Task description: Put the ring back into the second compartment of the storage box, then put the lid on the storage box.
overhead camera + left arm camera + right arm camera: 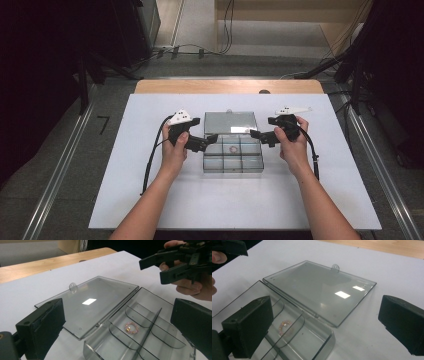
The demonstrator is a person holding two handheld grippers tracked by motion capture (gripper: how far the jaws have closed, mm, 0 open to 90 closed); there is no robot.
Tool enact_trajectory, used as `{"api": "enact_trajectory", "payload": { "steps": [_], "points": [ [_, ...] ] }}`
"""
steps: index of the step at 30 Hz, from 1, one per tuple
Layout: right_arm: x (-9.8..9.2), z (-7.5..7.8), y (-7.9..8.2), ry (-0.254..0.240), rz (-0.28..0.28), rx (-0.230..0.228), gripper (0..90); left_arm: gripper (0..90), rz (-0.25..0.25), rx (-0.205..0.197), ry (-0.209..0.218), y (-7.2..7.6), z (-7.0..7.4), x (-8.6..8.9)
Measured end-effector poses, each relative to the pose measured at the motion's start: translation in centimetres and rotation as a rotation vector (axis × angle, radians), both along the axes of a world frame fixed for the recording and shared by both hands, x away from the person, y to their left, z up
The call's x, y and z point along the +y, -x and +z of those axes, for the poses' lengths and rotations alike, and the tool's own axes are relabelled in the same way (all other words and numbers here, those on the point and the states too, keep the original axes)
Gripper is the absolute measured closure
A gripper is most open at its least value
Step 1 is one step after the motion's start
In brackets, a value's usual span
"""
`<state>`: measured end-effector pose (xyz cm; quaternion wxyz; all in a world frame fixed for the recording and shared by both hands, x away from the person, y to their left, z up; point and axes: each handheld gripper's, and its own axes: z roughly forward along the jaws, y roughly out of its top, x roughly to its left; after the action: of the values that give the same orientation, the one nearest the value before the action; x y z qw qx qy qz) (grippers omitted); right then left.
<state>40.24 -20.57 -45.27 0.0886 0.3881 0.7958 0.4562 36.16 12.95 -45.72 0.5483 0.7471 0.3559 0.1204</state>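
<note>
Both tools [212, 139] [256, 134] gape beside the open box [233, 156]

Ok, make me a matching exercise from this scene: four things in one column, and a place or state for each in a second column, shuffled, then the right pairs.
Things:
1. lid
2. bead ring
3. left tool
4. right tool

Places or states:
A. open, at the box's right side
B. lying in a middle compartment of the box
C. folded back flat on the white table
D. open, at the box's left side

Pairs: 1-C, 2-B, 3-D, 4-A
</note>
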Motion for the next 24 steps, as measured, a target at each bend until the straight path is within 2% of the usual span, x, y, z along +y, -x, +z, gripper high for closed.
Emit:
{"api": "enact_trajectory", "payload": {
  "steps": [8, 13, 15, 18, 24],
  "points": [
    [0.6, 0.7, -1.5, 0.021, -0.015, 0.003, 0.0, 0.0, 0.022, 0.038, 0.014, -2.0, -0.3, -0.1],
    [0.8, 0.5, -2.4, 0.033, -0.012, 0.018, 0.0, 0.0, 0.036, 0.067, -0.001, -3.0, -0.7, -0.2],
    [0.9, 0.4, -2.7, 0.018, -0.005, 0.028, 0.0, 0.0, 0.042, 0.086, 0.006, -3.4, -0.9, -0.2],
    [1.1, 0.1, -3.2, 0.029, -0.006, 0.043, 0.0, 0.0, 0.039, 0.116, -0.001, -4.1, -1.2, -0.3],
    [1.6, -0.5, -4.1, 0.033, -0.009, 0.081, 0.0, 4.6, 0.092, 0.192, 0.014, -5.5, -1.3, -0.5]
  ]
}}
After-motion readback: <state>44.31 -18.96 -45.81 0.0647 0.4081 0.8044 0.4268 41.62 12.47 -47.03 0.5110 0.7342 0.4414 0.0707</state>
